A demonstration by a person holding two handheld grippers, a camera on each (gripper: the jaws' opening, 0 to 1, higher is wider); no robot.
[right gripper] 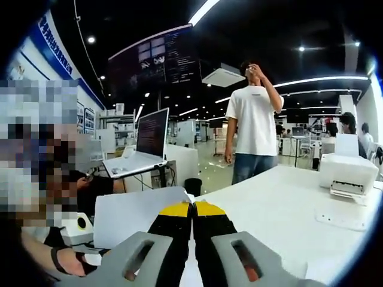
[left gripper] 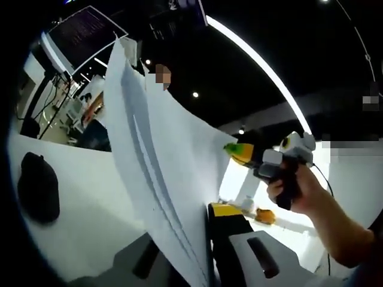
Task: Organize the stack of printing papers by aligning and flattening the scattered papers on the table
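White printing papers [left gripper: 161, 179], a thin sheaf of several sheets, are standing nearly upright in the left gripper view, rising out of the left gripper [left gripper: 203, 251], whose grey jaws with black, yellow-tipped pads are pinching the sheaf's lower part between them. The sheets are fanning slightly, their edges showing as separate lines. In the right gripper view the same white papers [right gripper: 137, 212] are appearing as a flat sheet just left of the right gripper [right gripper: 192, 210], whose yellow-tipped black pads are pressing together; whether an edge of the papers is lying between them cannot be told.

Right of the papers in the left gripper view, the right gripper [left gripper: 236, 149] is reaching toward the sheaf's far edge, its yellow tips sitting at the paper's rim, and a person's hand [left gripper: 296, 188] is gripping its black handle. Beneath the papers a white table [left gripper: 90, 197] is spreading out, and a black mouse-shaped object [left gripper: 39, 188] is resting on it, well left of the papers.

Beyond the papers in the right gripper view, a white open laptop [right gripper: 146, 146] is sitting on a stand, a person in a white T-shirt [right gripper: 254, 128] is standing behind the table, and a white printer [right gripper: 348, 173] is sitting at the table's far right.
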